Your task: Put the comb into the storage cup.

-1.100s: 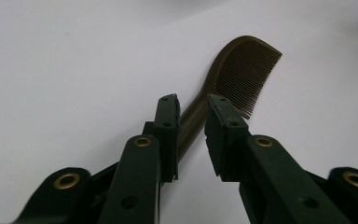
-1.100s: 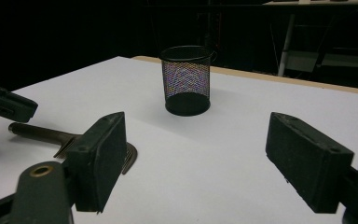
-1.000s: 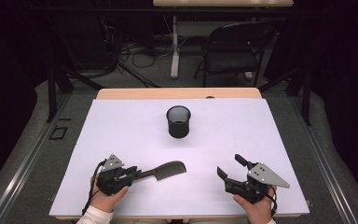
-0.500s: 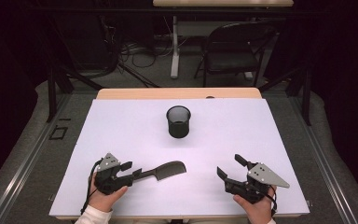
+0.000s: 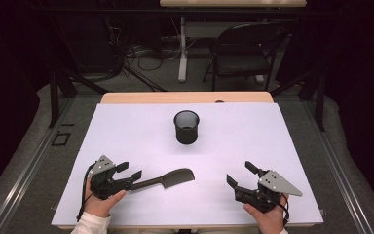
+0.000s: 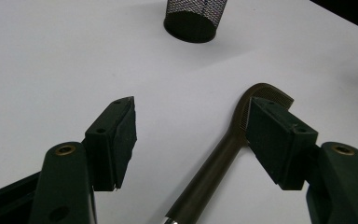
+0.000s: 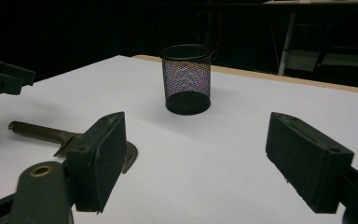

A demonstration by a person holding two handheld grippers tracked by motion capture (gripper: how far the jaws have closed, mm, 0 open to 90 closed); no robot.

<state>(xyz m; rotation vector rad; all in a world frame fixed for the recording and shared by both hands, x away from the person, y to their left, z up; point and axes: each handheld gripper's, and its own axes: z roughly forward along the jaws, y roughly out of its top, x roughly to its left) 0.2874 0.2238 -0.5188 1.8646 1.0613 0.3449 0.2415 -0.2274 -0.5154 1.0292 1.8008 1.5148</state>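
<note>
Comb flat mid-table, near front edge; mesh cup well apart.

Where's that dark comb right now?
The comb lies flat on the white table, near the front left in the high view. Its handle runs between the open jaws of the left gripper, and the mesh cup stands farther back.

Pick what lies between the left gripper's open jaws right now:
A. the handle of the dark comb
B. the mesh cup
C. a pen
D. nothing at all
A. In the left gripper view the comb's handle runs up between the two parted jaws of the left gripper, flat on the white table, with neither pad pressing on it.
</note>
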